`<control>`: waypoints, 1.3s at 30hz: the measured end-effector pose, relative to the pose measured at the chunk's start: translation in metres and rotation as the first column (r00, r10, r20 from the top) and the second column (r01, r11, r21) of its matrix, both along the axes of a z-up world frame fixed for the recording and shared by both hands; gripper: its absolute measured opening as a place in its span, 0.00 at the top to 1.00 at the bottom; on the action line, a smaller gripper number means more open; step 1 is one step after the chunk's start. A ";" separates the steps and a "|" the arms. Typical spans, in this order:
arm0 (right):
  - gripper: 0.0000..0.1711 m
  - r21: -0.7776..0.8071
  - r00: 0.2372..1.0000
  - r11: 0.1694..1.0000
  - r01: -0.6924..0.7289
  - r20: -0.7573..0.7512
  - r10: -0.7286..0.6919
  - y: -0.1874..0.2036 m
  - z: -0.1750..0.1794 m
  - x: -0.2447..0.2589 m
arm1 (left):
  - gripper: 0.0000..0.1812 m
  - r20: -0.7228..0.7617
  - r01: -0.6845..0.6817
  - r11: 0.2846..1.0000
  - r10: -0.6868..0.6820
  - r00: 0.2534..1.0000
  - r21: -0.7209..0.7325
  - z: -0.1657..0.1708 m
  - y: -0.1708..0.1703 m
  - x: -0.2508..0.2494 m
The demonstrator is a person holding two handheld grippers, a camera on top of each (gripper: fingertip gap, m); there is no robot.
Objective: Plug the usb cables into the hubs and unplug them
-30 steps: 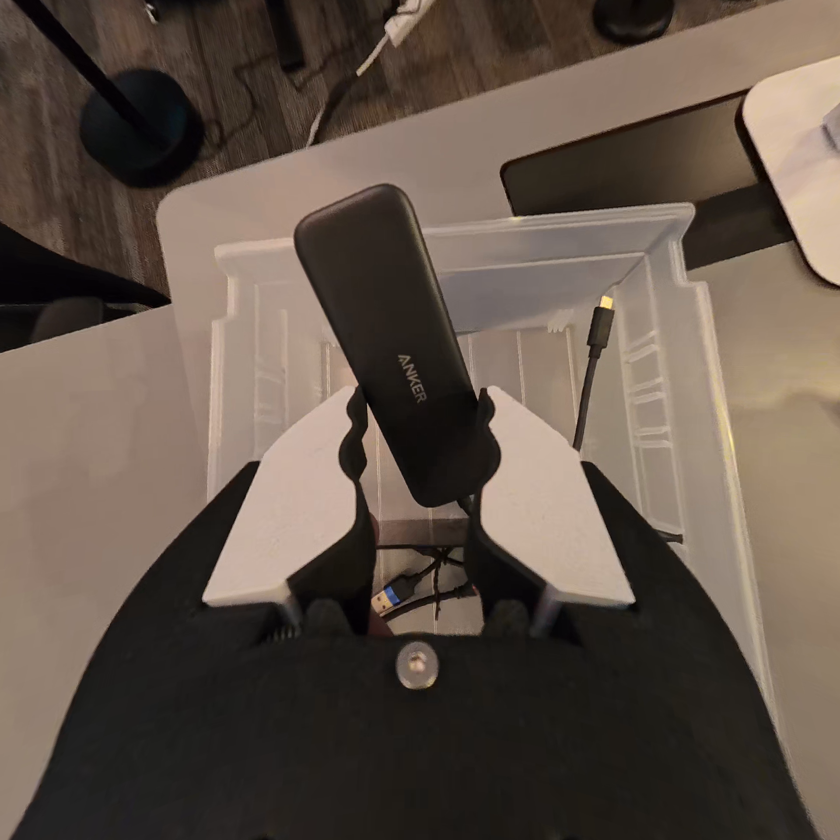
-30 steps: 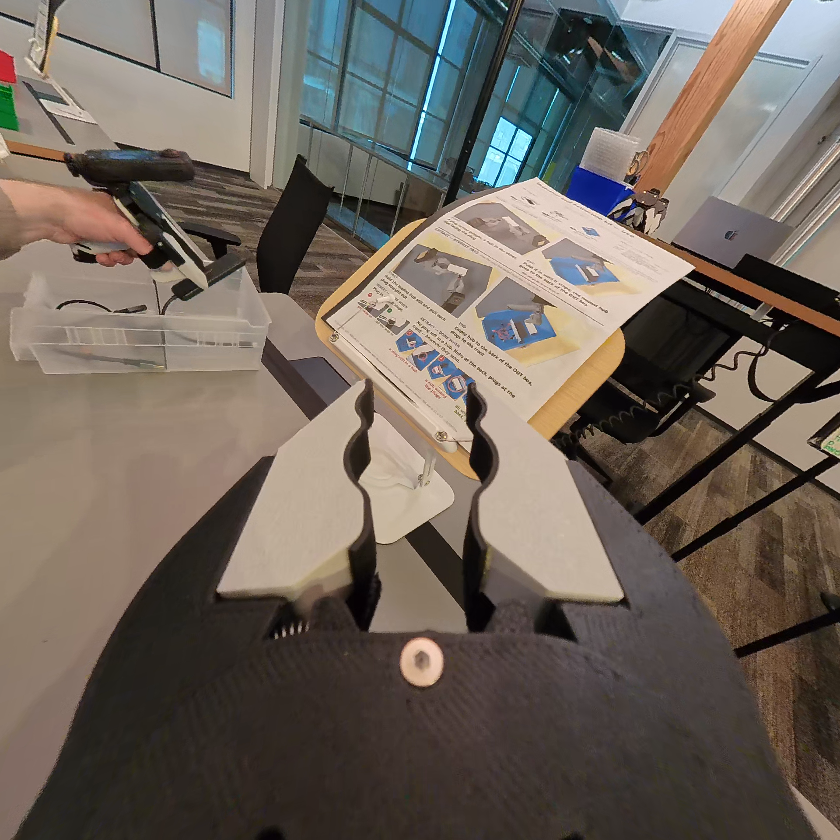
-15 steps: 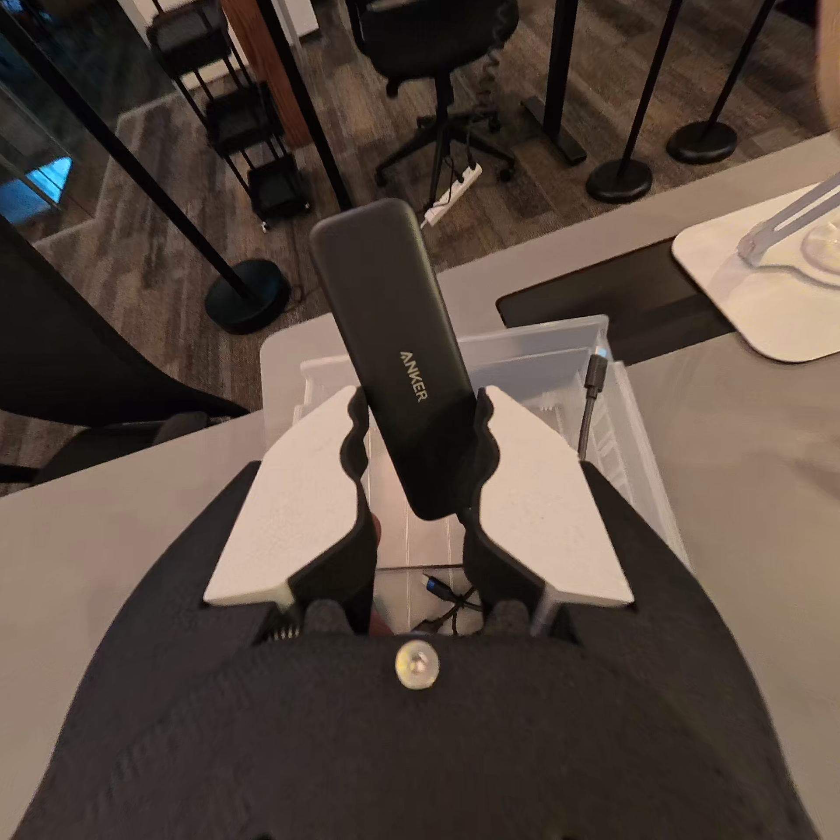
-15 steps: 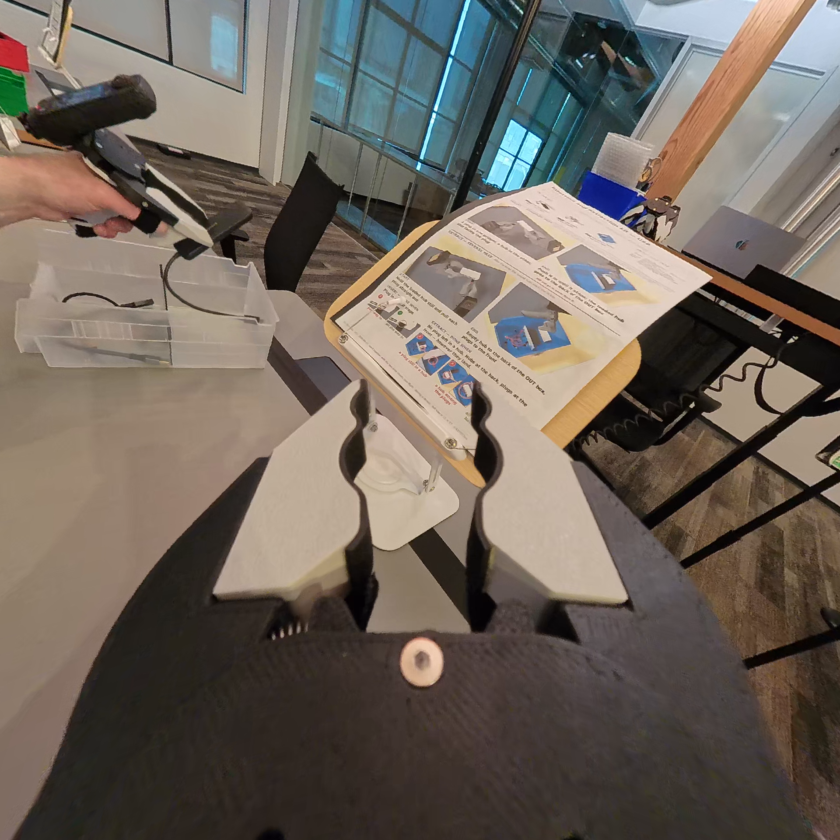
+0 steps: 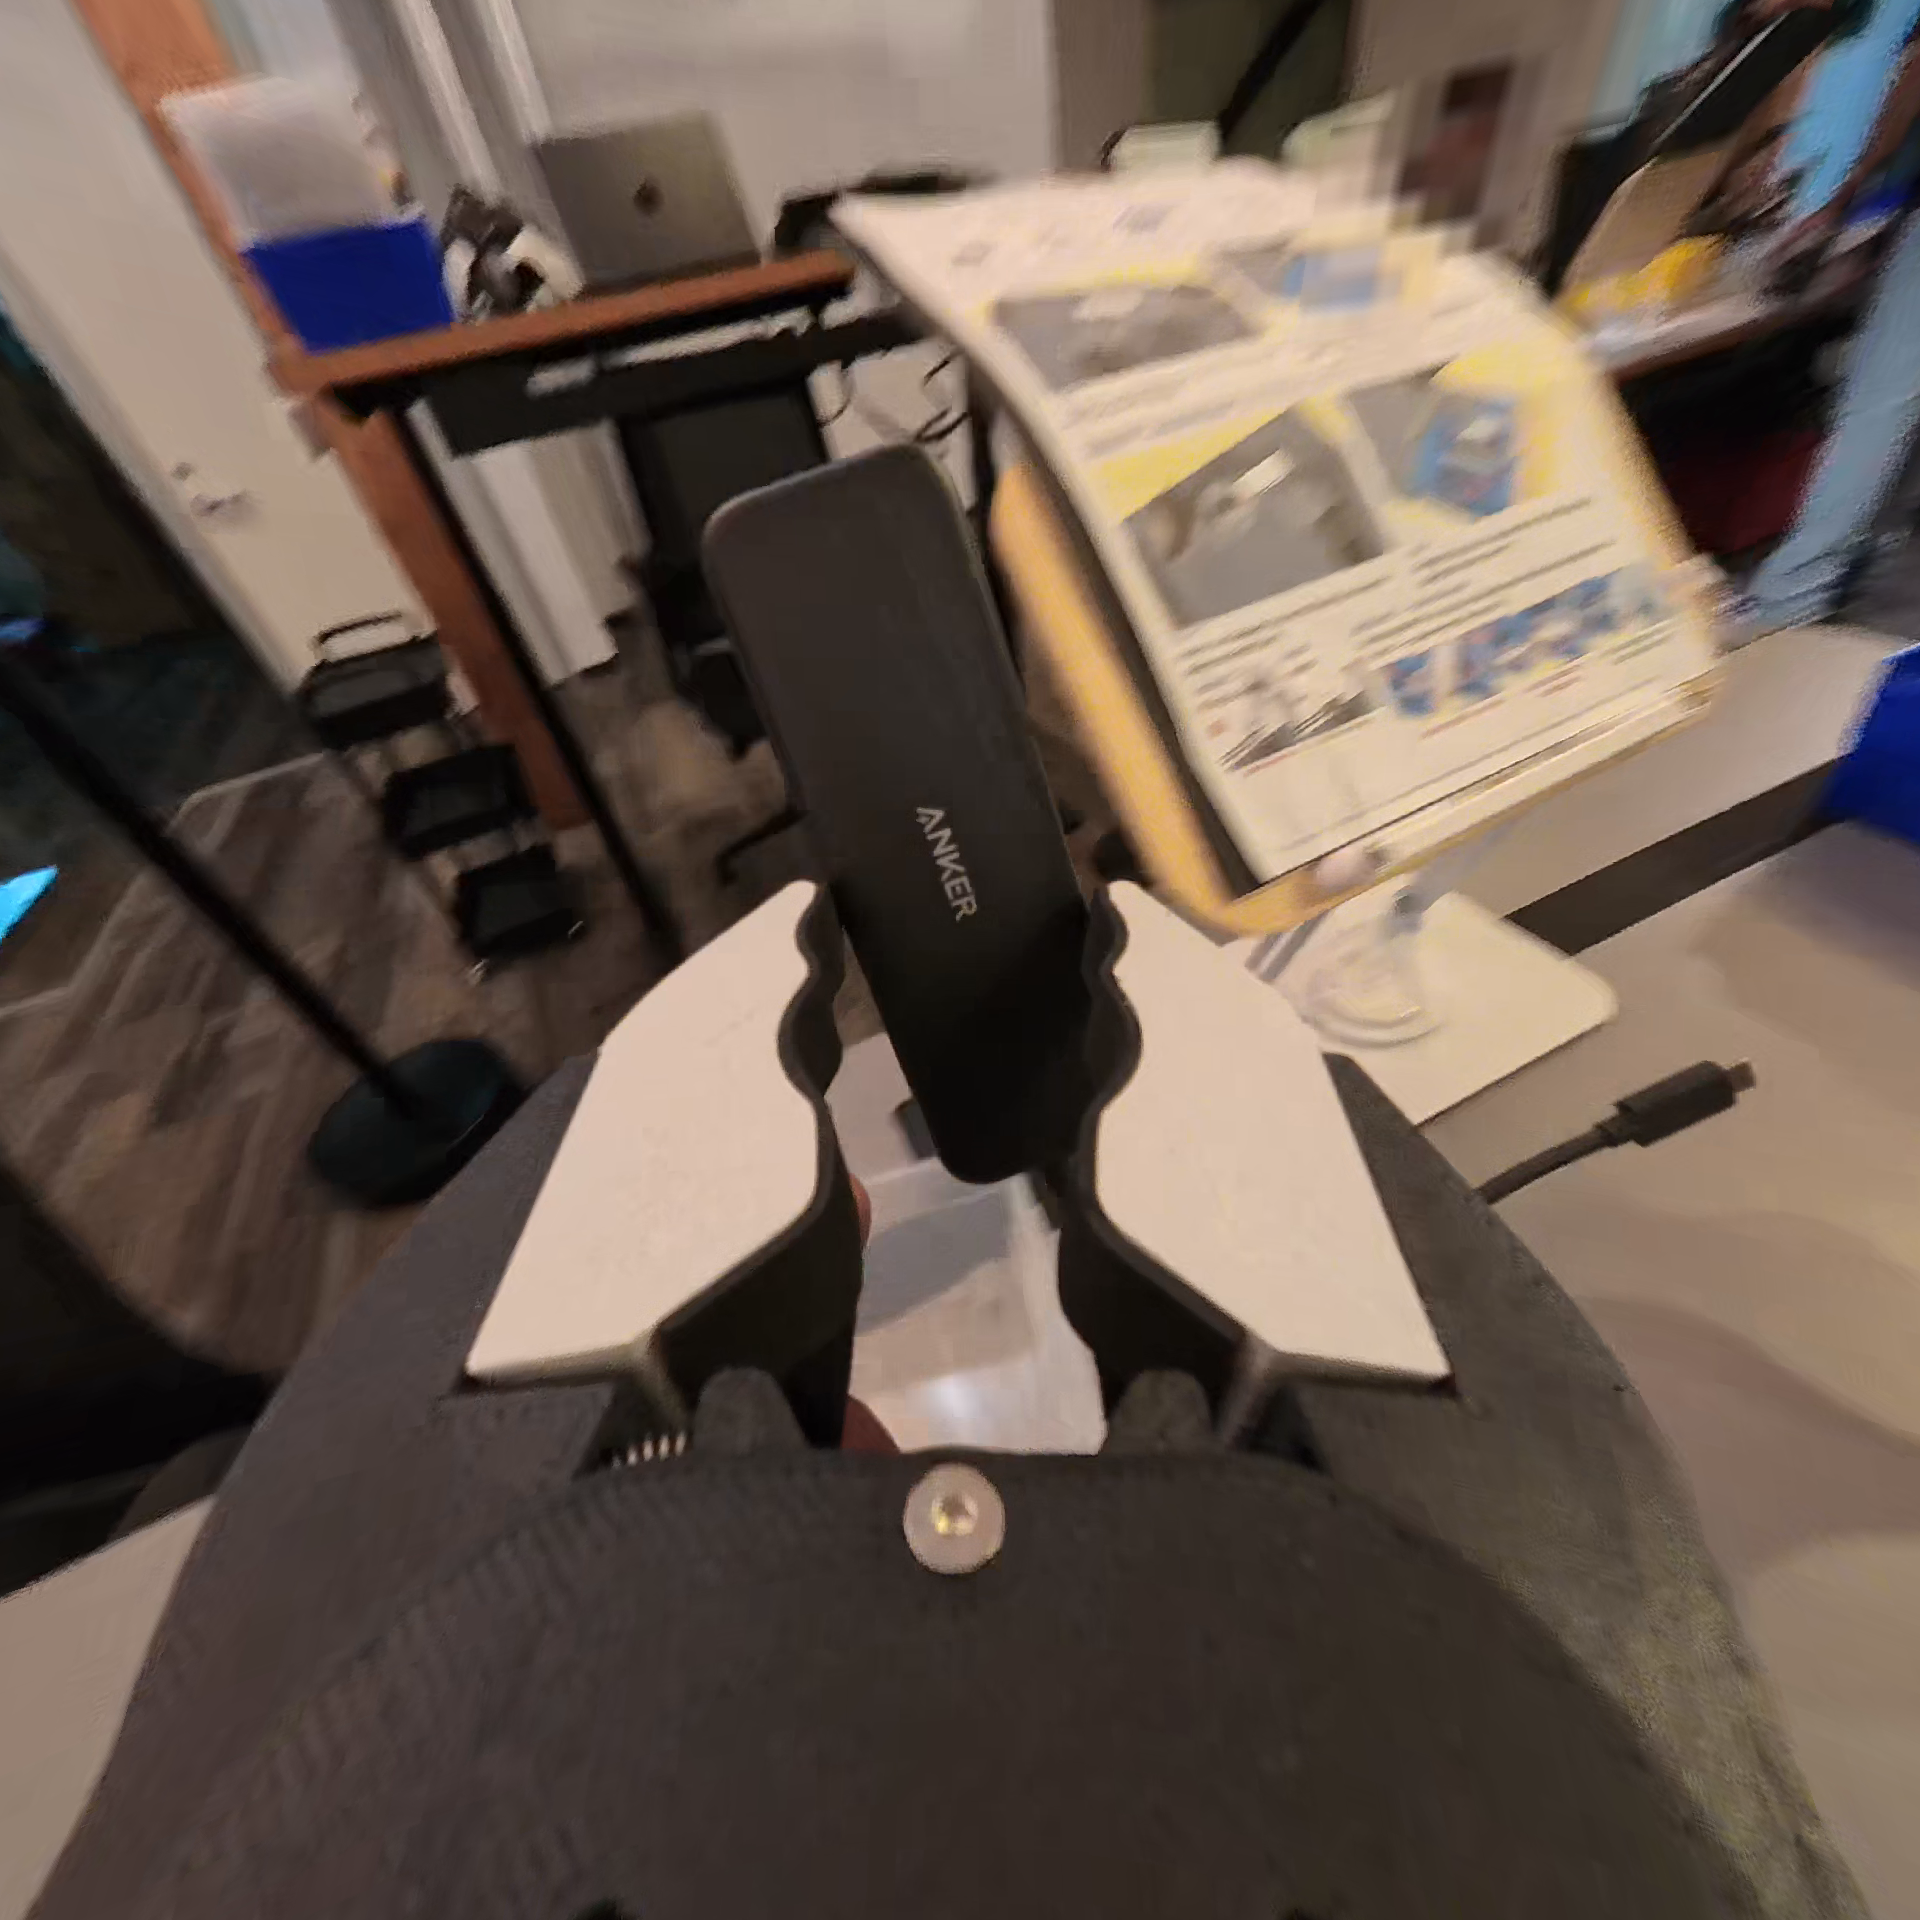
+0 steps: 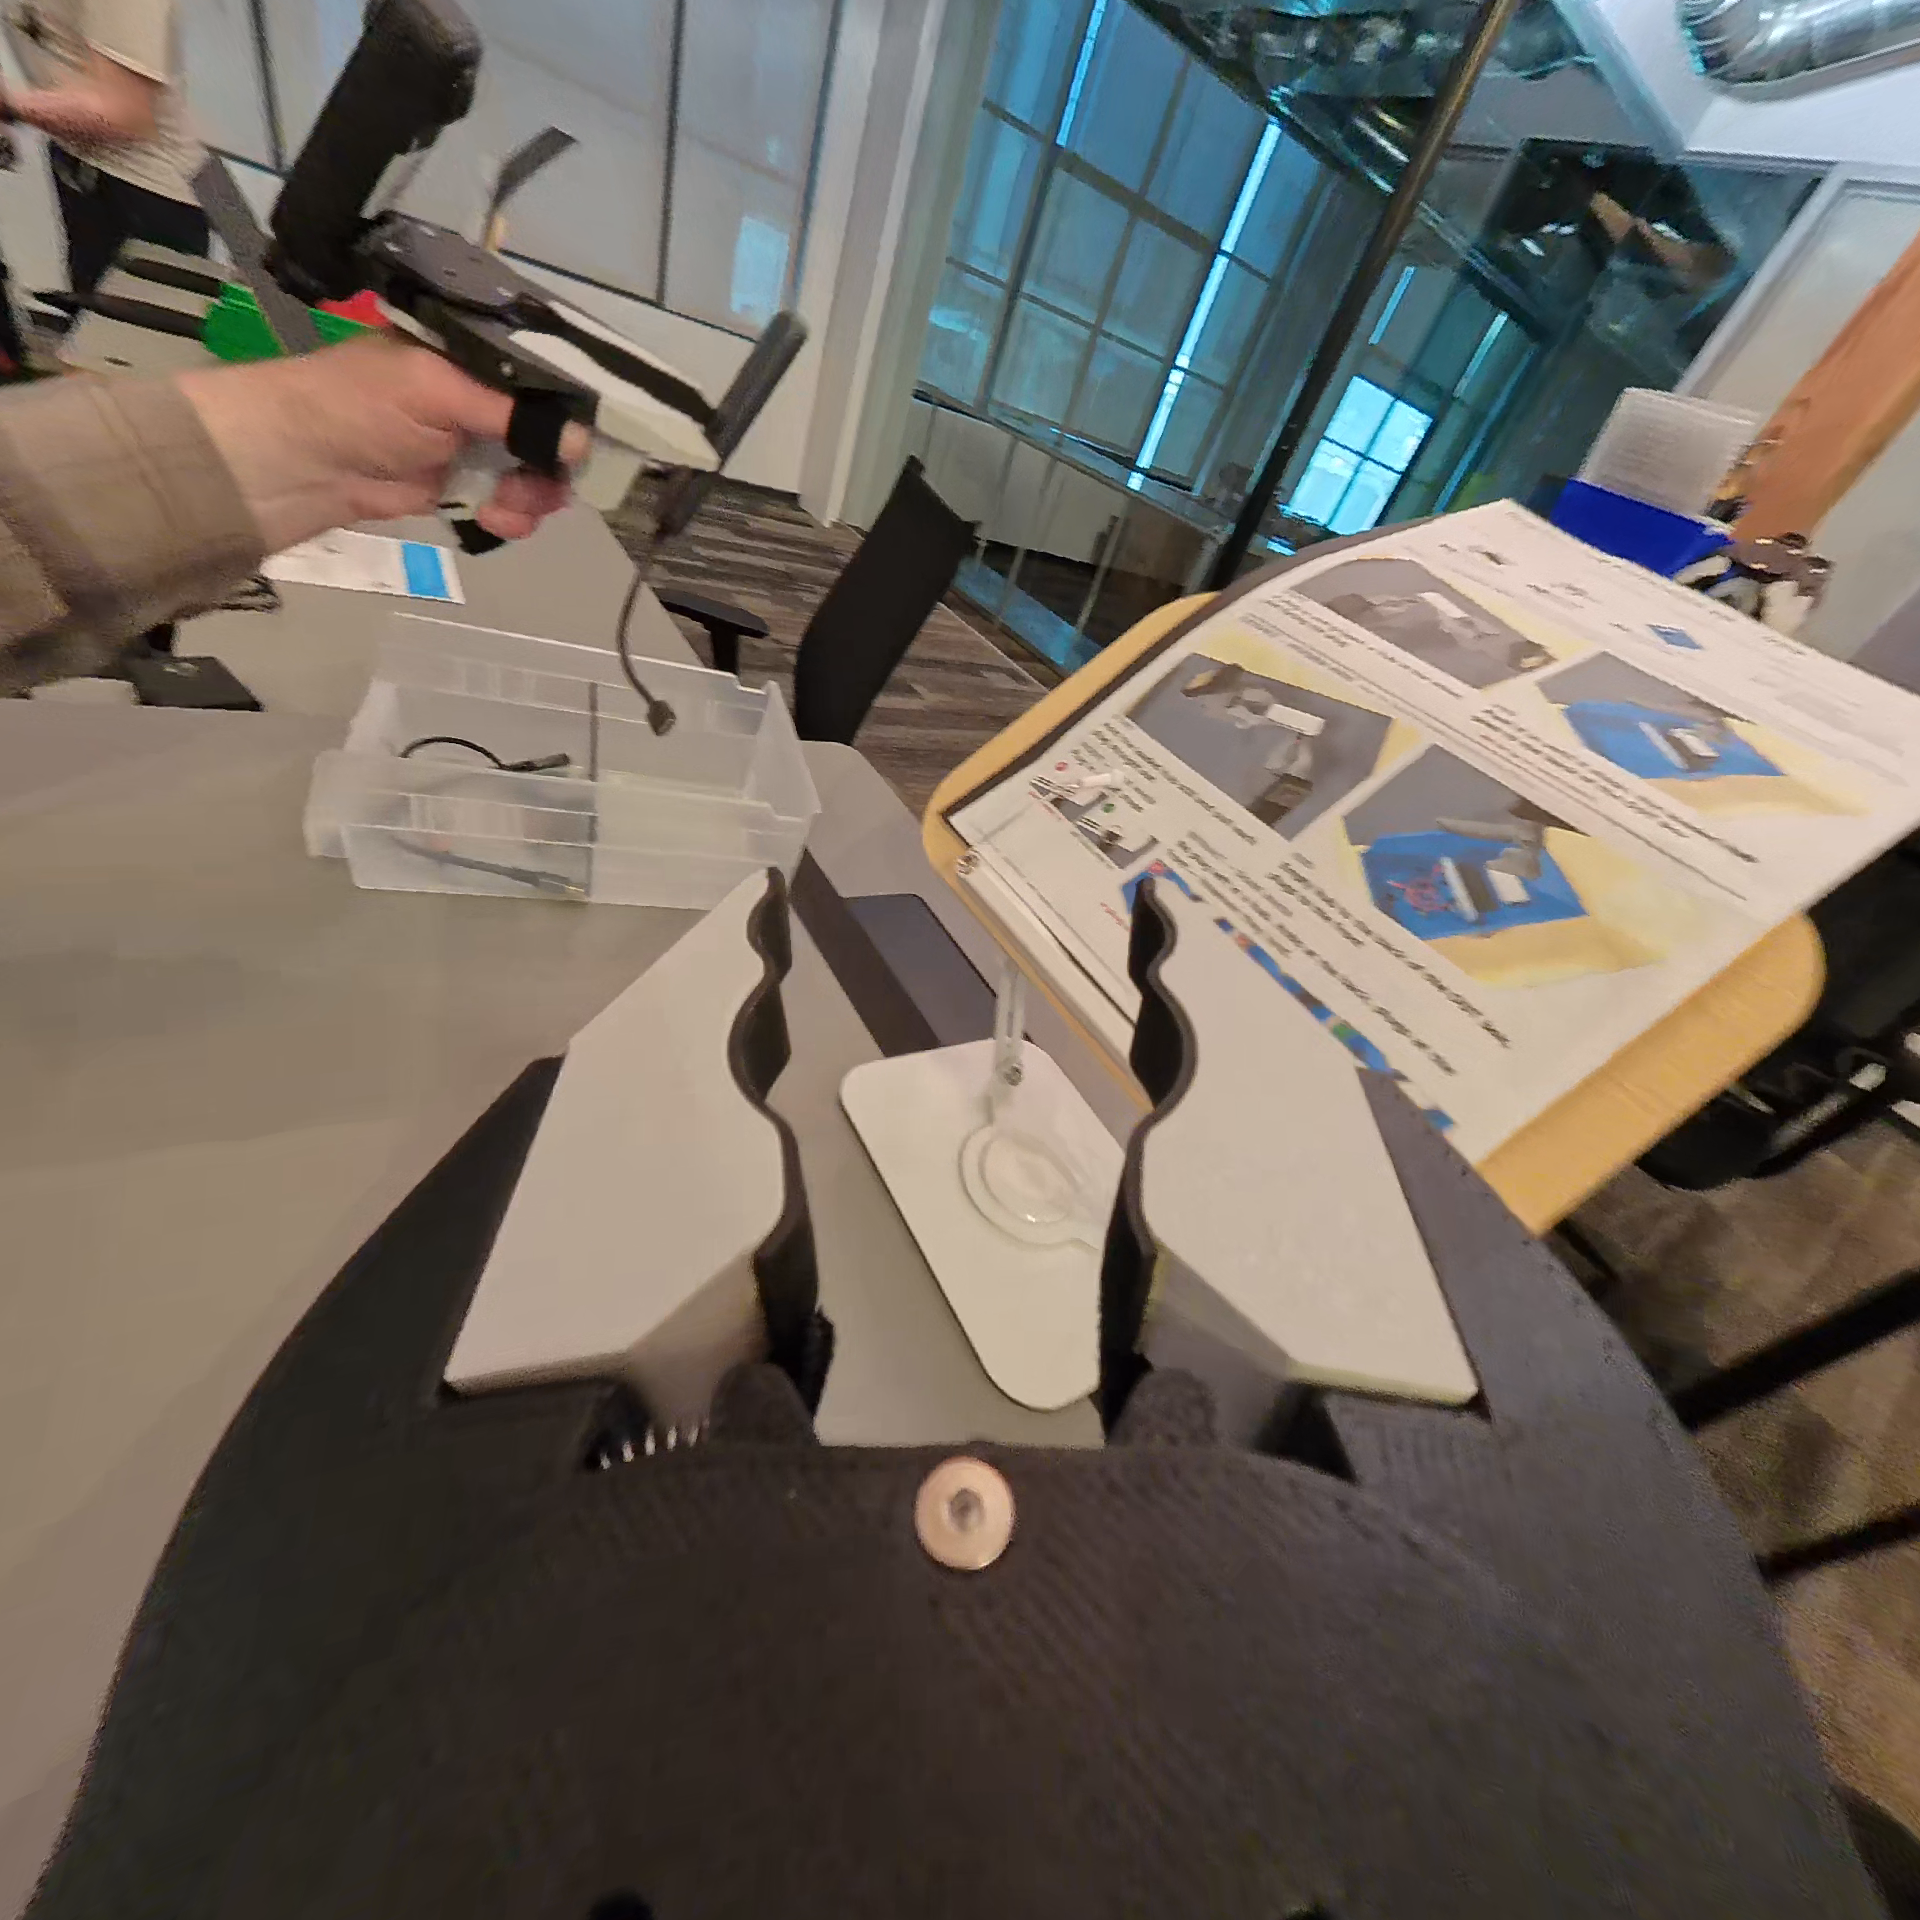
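Overhead, the grey surface [image 6: 260,987] carries a clear bin [image 6: 561,790] whose cables are hard to make out. Clamped in the left tool [image 5: 956,1039], the black hub [image 5: 904,790] stands lengthwise up and away, its lower end hidden, its cable [image 6: 634,623] dangling above the bin; the right tool [image 6: 956,1029] gapes, holding nothing.

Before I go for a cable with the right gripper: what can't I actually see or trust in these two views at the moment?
- Left wrist view: hub ports hidden; only its flat top faces the camera, its lower end sits between the left gripper fingers.
- Left wrist view: background and instruction sheet motion-blurred.
- Right wrist view: cables inside the clear bin too small; connector types unclear.
- Right wrist view: right gripper open, empty.
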State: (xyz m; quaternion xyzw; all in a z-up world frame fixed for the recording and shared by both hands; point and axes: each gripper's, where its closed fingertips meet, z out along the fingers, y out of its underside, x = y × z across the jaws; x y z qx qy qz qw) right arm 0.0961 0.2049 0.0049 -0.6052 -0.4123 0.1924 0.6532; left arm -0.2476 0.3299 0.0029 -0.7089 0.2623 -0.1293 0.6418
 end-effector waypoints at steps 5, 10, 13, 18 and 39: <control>0.64 -0.055 0.990 0.990 -0.131 -0.060 0.128 -0.007 -0.011 -0.032 | 0.75 0.135 0.276 0.954 -0.290 0.947 0.115 0.034 -0.044 0.071; 0.66 -0.085 0.956 0.961 -0.264 -0.156 0.249 -0.017 -0.015 -0.062 | 0.75 0.176 0.554 0.793 -0.600 0.780 0.253 0.046 -0.104 0.143; 0.69 -0.106 0.928 0.934 -0.340 -0.200 0.315 -0.025 -0.020 -0.081 | 0.75 0.154 0.647 0.684 -0.718 0.679 0.338 0.048 -0.138 0.176; 0.69 -0.133 0.855 0.862 -0.489 -0.269 0.443 -0.046 -0.026 -0.111 | 0.75 0.113 0.719 0.548 -0.821 0.559 0.428 0.042 -0.181 0.211; 0.55 -0.138 0.774 0.774 -0.618 -0.280 0.568 -0.077 -0.033 -0.143 | 0.75 0.081 0.798 0.433 -0.893 0.442 0.419 0.017 -0.202 0.229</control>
